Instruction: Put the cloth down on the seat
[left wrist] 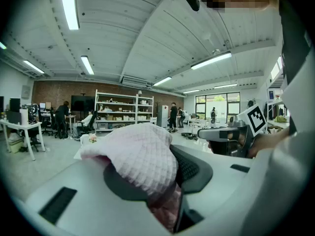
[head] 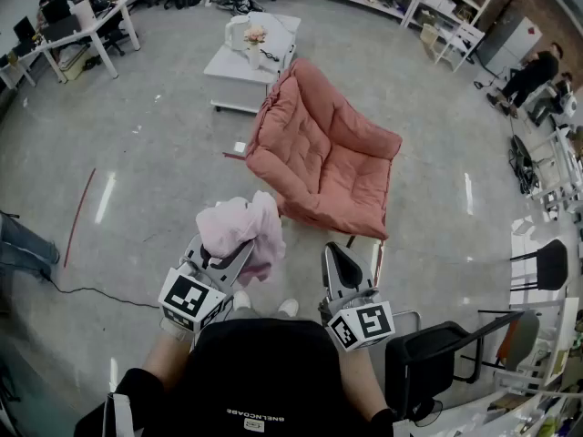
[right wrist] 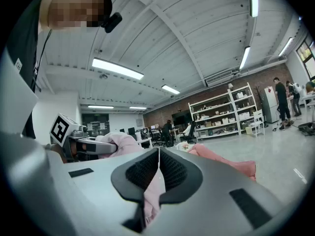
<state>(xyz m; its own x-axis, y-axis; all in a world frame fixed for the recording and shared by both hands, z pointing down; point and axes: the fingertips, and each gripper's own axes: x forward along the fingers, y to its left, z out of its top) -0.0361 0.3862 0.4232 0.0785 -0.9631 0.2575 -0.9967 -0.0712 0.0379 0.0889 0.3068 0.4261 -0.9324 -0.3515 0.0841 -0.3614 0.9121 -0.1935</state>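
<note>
Left gripper view — pale pink waffle-weave cloth (left wrist: pixel 140 156), bunched up.

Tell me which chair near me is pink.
The big padded chair straight ahead of you, out on the open floor. The office chair and the slim chair on your right are both black.

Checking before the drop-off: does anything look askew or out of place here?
Only the cloth: it sits bunched in a wad over the left gripper's jaws rather than hanging free. The seat looks tidy.
</note>
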